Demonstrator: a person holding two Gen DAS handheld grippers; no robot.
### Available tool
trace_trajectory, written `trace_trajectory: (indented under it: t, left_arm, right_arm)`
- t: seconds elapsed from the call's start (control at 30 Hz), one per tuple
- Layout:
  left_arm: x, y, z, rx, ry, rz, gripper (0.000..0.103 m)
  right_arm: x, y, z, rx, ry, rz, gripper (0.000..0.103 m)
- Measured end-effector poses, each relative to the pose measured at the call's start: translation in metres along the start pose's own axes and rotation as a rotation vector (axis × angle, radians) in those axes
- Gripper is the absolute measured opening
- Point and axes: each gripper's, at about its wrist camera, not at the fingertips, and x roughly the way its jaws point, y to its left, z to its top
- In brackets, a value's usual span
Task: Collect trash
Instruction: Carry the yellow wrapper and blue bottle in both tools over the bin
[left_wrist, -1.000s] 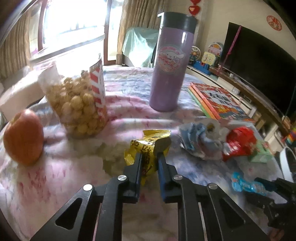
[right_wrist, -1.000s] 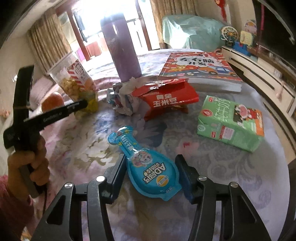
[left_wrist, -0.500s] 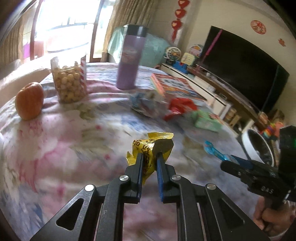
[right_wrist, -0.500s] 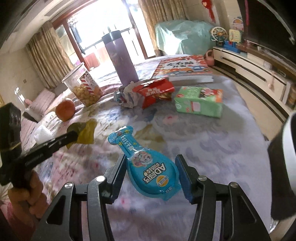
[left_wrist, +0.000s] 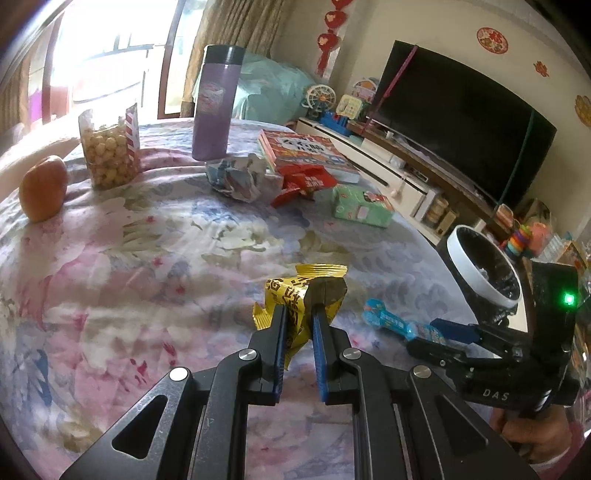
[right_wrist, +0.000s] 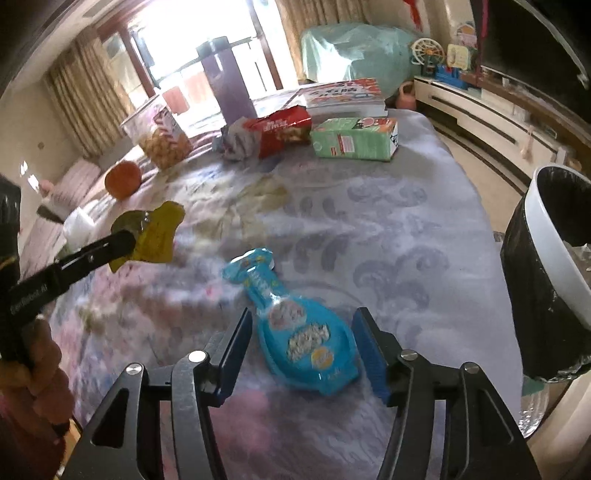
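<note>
While your left gripper (left_wrist: 299, 317) pinches the yellow wrapper (left_wrist: 291, 306) above the floral surface (left_wrist: 129, 258), your right gripper (right_wrist: 303, 350) is clamped on the blue pouch (right_wrist: 303, 332), also lifted. Off the surface's right edge sits the bin (right_wrist: 554, 266) with its black liner. Farther back you've got the green carton (right_wrist: 354, 138), red snack bag (right_wrist: 280, 129) and crumpled paper (left_wrist: 240, 177) beside the purple bottle (left_wrist: 216, 103).

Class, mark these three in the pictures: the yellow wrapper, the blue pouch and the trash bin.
yellow wrapper (left_wrist: 288, 299), left wrist view, on its printed front above the fingers.
blue pouch (right_wrist: 306, 339), right wrist view, on its wide body.
trash bin (right_wrist: 554, 258), right wrist view, on its white rim.
</note>
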Motion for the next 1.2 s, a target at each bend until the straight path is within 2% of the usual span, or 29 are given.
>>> trace_trajectory:
  t: [0.13,0.17,0.27,0.93,1.1,1.2]
  left_arm:
    - [0.0,-0.008,-0.001,0.007,0.009,-0.004,0.012]
    - [0.0,-0.01,-0.001,0.01,0.01,-0.004,0.012]
    - [0.0,-0.017,-0.001,0.021,0.012,-0.007,0.012]
    - [0.007,-0.064,-0.001,0.096,0.027,-0.075,0.012]
    - [0.01,-0.065,-0.002,0.094,0.03,-0.074,0.012]
    - [0.01,-0.061,-0.004,0.083,0.033,-0.067,0.012]
  right_arm:
    - [-0.005,-0.004,-0.004,-0.019,0.0,-0.011,0.061]
    - [-0.006,-0.004,-0.006,-0.027,-0.001,-0.018,0.058]
    - [-0.011,-0.007,-0.009,-0.036,-0.007,-0.046,0.041]
    - [-0.07,-0.043,-0.022,0.074,-0.125,-0.053,0.038]
    - [-0.06,-0.043,-0.027,0.057,-0.075,-0.041,0.039]
    - [-0.048,-0.041,-0.032,0.041,-0.04,-0.027,0.045]
